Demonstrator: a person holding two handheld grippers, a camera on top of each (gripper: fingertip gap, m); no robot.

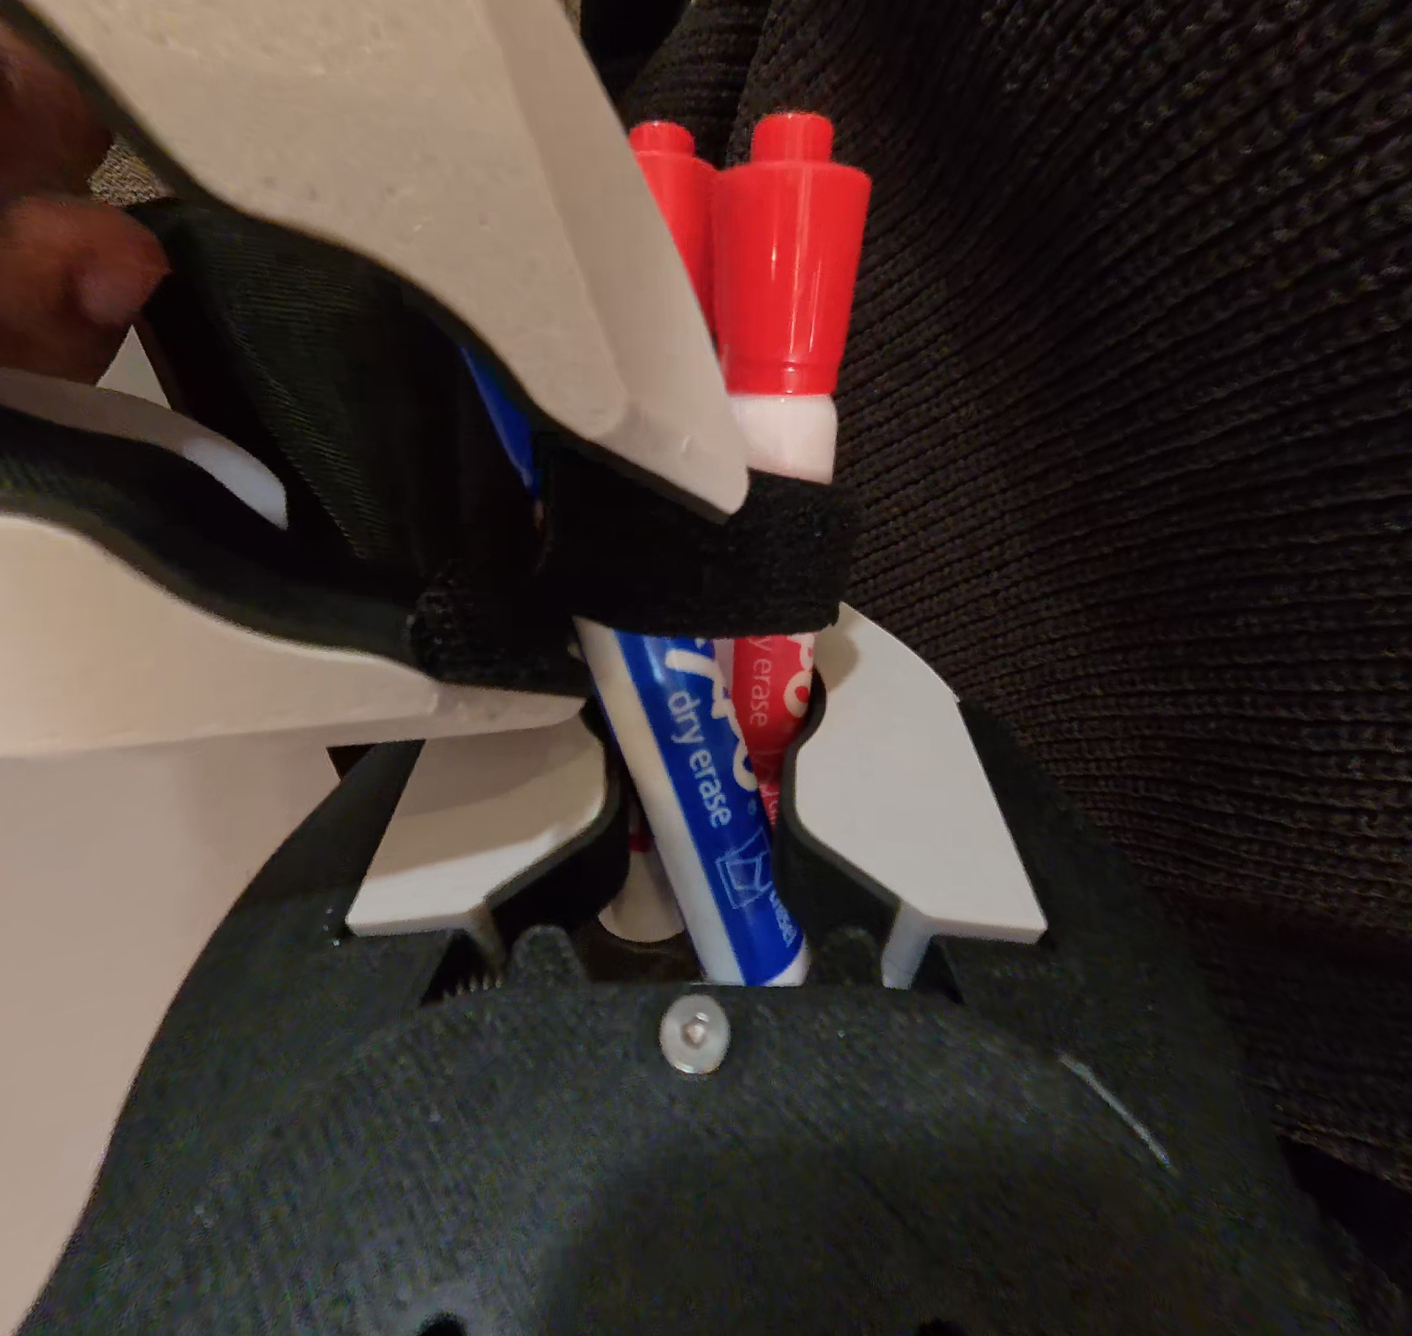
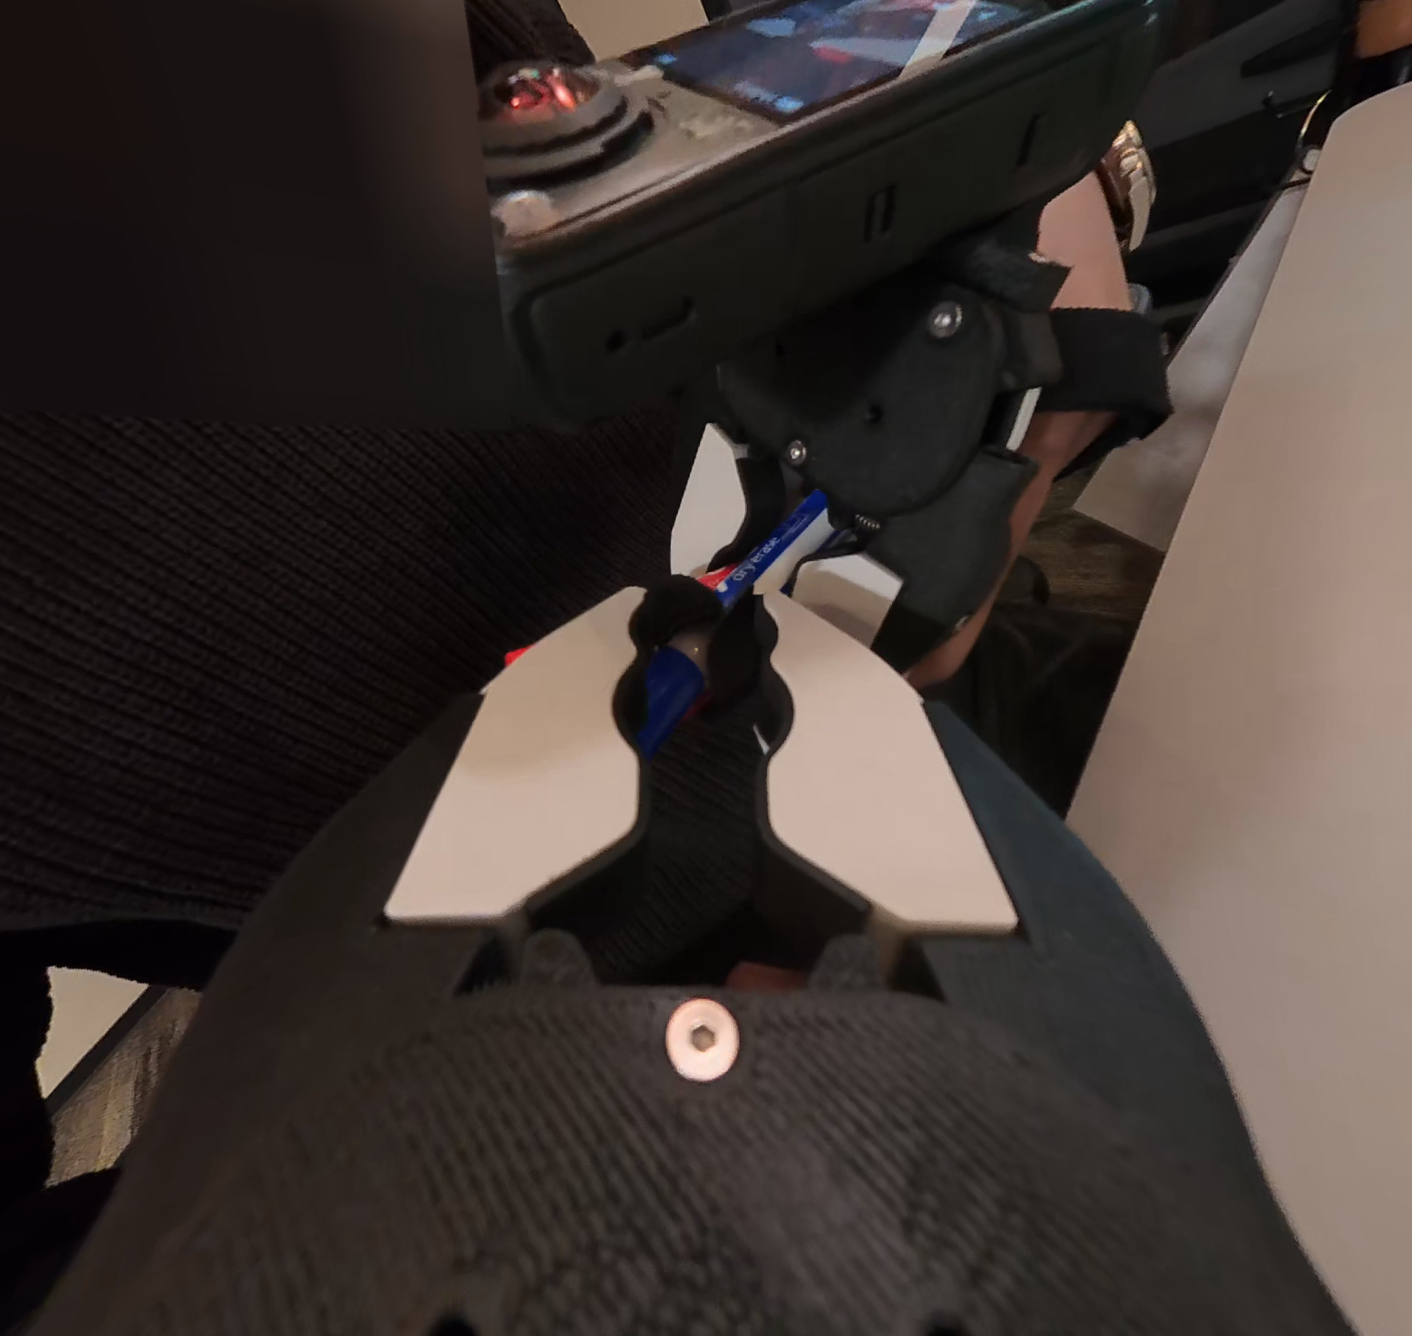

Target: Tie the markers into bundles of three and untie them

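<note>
Nearest the lens, the left gripper (image 1: 710,787) is seen closed narrowly on a bundle of markers (image 1: 707,780), held upright toward 12 o'clock and wrapped by a black strap (image 1: 688,573). The right gripper (image 2: 699,658), at 9 o'clock in the left wrist view, is pinched on the strap and a blue marker cap (image 2: 672,696). A slip is judged likely should the strap be dragged sideways. Two red caps (image 1: 791,260) are shown, with blue and red labels on white barrels, before a dark knit garment (image 1: 1108,383).

Printed lettering on the blue marker (image 1: 707,787) and red marker (image 1: 772,680) barrels, perhaps partly hidden.
</note>
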